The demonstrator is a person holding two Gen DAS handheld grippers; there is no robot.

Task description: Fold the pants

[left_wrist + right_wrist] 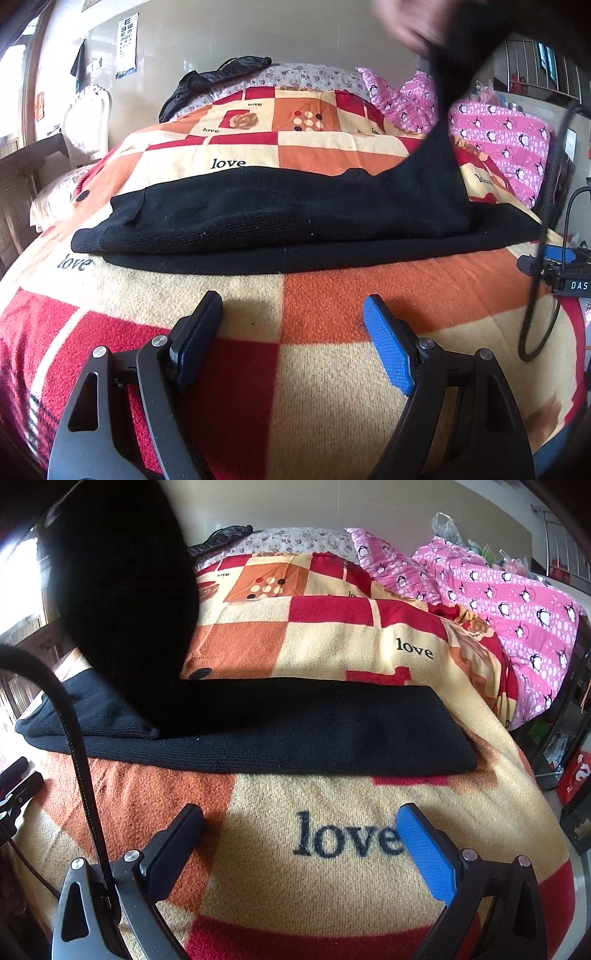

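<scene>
Both your grippers, left gripper (293, 317) and right gripper (301, 829), hover spread and empty over the blanket (332, 369); black pants (295, 229) lie just ahead, a bare hand (410, 22) lifting one end to fold.

We read "love" printed in dark letters on several cream squares of the blanket (332, 794); beyond it, on the wall, an eye chart (127, 44) topped by a big "E"; at its right edge, "DAS" on a black device (570, 284)

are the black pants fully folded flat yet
No: the pants lie partly folded on the blanket, one end lifted by a hand.
</scene>
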